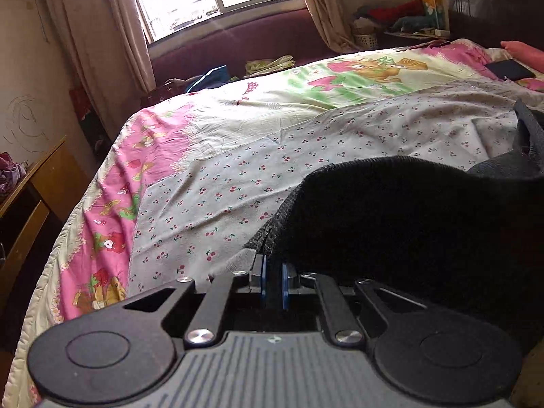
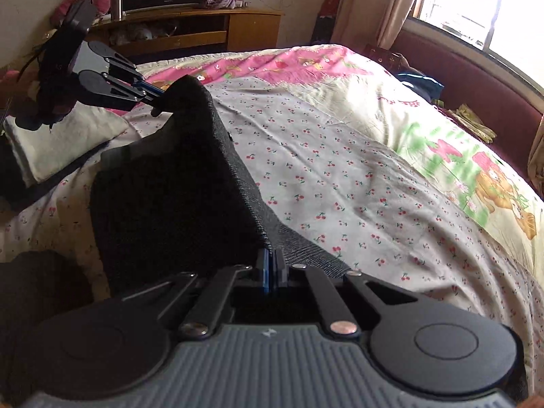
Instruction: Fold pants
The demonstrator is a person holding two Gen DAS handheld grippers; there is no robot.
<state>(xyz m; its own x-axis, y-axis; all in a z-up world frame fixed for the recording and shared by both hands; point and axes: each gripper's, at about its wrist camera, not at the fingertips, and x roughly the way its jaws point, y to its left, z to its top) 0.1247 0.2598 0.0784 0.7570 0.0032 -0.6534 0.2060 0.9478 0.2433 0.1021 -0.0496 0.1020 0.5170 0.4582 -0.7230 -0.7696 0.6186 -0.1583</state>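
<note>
Both grippers are clamped on the black pants: the left gripper pinches one corner of a lifted edge, the right gripper the other. Between them the dark fabric hangs raised above the cherry-print sheet covering the bed's pink cartoon quilt.

Each tool, left tool and right tool alike, has matte black linkage bars with silver screws, blue finger pads, round black discs and a grey ribbed housing.
</note>
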